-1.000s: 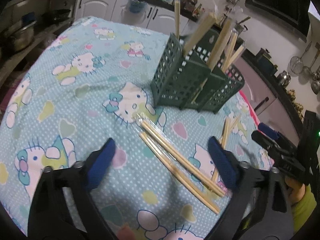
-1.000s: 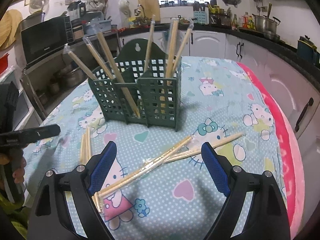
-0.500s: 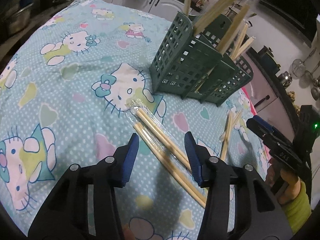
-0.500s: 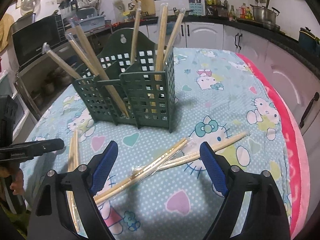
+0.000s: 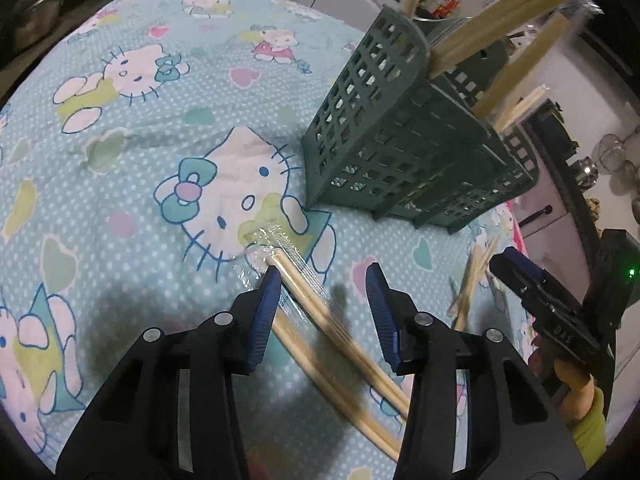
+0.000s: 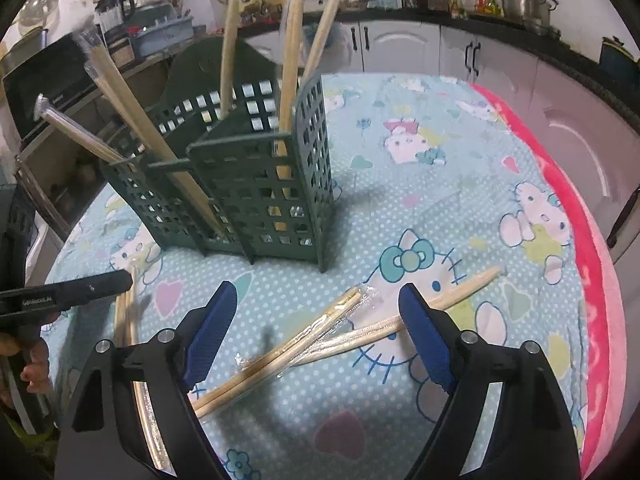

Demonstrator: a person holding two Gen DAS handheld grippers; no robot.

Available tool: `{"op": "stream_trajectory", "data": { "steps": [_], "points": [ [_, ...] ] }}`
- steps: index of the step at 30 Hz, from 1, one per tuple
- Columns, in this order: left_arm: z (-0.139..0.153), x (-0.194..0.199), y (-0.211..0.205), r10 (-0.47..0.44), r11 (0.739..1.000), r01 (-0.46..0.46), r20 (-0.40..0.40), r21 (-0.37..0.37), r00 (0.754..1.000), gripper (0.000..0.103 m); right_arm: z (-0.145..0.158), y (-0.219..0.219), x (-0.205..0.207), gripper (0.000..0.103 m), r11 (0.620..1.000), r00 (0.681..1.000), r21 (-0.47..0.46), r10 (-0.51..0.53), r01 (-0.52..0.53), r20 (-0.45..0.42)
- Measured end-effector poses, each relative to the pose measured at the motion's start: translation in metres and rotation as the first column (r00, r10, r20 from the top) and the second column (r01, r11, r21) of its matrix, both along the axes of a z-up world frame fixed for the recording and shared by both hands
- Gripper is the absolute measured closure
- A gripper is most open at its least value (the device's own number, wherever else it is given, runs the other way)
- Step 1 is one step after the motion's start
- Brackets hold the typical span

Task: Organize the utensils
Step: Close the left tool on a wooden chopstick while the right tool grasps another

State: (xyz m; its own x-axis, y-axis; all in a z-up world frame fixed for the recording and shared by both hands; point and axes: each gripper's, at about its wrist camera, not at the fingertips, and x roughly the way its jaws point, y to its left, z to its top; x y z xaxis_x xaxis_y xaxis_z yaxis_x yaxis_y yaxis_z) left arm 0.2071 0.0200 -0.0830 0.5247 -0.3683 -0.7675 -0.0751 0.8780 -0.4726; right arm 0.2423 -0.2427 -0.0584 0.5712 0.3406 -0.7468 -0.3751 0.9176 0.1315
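Left gripper (image 5: 320, 284): half-closed, pads astride the wrapped chopsticks (image 5: 316, 304), not pinching.
Axis: chopsticks run diagonally between the jaws.
Right gripper (image 6: 316, 300): wide, empty.

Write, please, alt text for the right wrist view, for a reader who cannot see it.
The open right gripper hovers over two crossed, plastic-wrapped chopstick pairs on a cartoon-cat tablecloth. Behind stands a green slotted holder with more chopsticks upright inside. The left gripper enters at the left edge.

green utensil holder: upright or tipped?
Upright. The green holder stands on its base on the tablecloth, wrapped chopsticks sticking out its top.
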Motion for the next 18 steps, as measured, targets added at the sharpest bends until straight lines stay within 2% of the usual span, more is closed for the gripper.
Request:
{"op": "stream_trajectory", "data": {
  "steps": [6,10,15,18],
  "points": [
    [-0.004,0.014,-0.003,0.016,0.999,-0.015,-0.026,0.033,1.0,0.066,-0.012,0.001,0.012,0.031,1.0,0.997,0.022,-0.008,0.01,-0.079],
    [-0.006,0.023,-0.003,0.031,0.999,-0.029,-0.034,0.045,0.999,0.066,-0.02,-0.003,0.018,0.041,0.998,0.992,0.054,-0.028,0.035,-0.12],
    [-0.007,0.029,-0.005,0.042,0.997,-0.04,-0.032,0.068,0.999,0.066,-0.025,-0.007,0.028,0.057,0.994,0.984,0.091,-0.041,0.057,-0.172],
    [-0.007,0.034,-0.006,0.047,0.995,-0.045,-0.031,0.089,0.998,0.071,-0.029,-0.009,0.034,0.07,0.992,0.979,0.102,-0.056,0.077,-0.195]
  ]
}}
